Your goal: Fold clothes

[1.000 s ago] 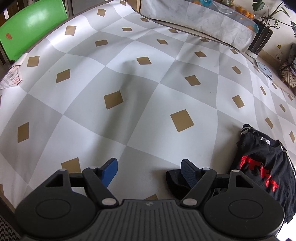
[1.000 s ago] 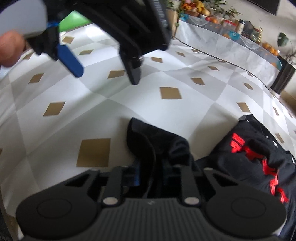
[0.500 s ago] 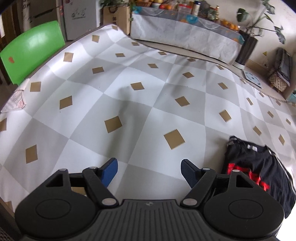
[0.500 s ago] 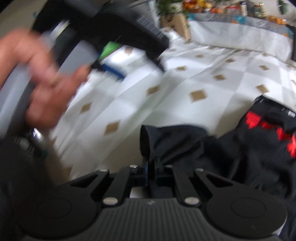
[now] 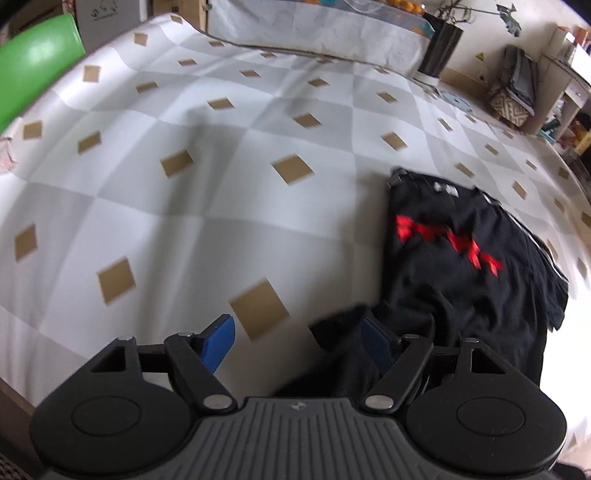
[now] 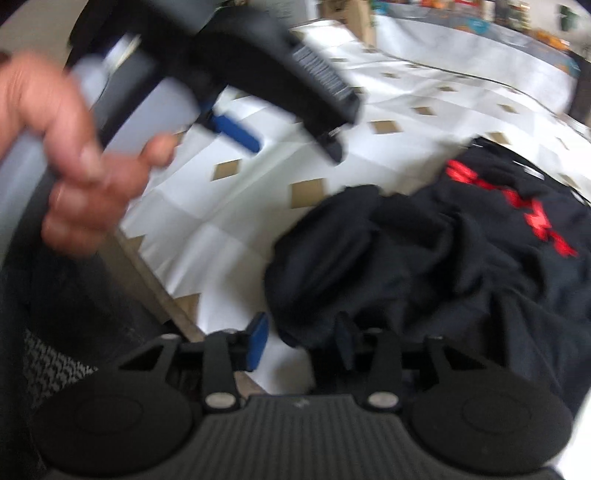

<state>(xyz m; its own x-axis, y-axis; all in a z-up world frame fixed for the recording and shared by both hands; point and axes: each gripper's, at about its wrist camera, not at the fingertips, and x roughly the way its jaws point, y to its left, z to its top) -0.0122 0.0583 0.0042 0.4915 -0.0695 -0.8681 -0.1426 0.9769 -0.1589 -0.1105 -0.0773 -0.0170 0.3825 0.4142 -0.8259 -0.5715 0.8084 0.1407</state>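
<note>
A black T-shirt [image 5: 461, 266] with a red print lies on the checked tablecloth [image 5: 221, 192], on the right side. Its sleeve is bunched up toward the near edge [image 6: 362, 251]. My left gripper [image 5: 297, 339] is open, with the sleeve's tip lying against its right finger [image 5: 375, 341] and bare cloth under the gap. The right wrist view shows that left gripper [image 6: 284, 140] held by a hand [image 6: 74, 155] above the table. My right gripper [image 6: 301, 341] is opening; the bunched sleeve's lower edge hangs loose between the jaws, and the pads do not press on it.
The table's wooden near edge [image 6: 159, 288] runs just beside my right gripper. A green chair [image 5: 33, 81] stands at the far left, beside a paper [image 5: 5, 155]. Behind are a long covered table [image 5: 314, 33] and a black plant pot [image 5: 439, 48].
My right gripper drew the sleeve toward the near edge and its jaws have parted, letting the cloth go. The left gripper swung right, bringing the shirt's sleeve up to its right finger.
</note>
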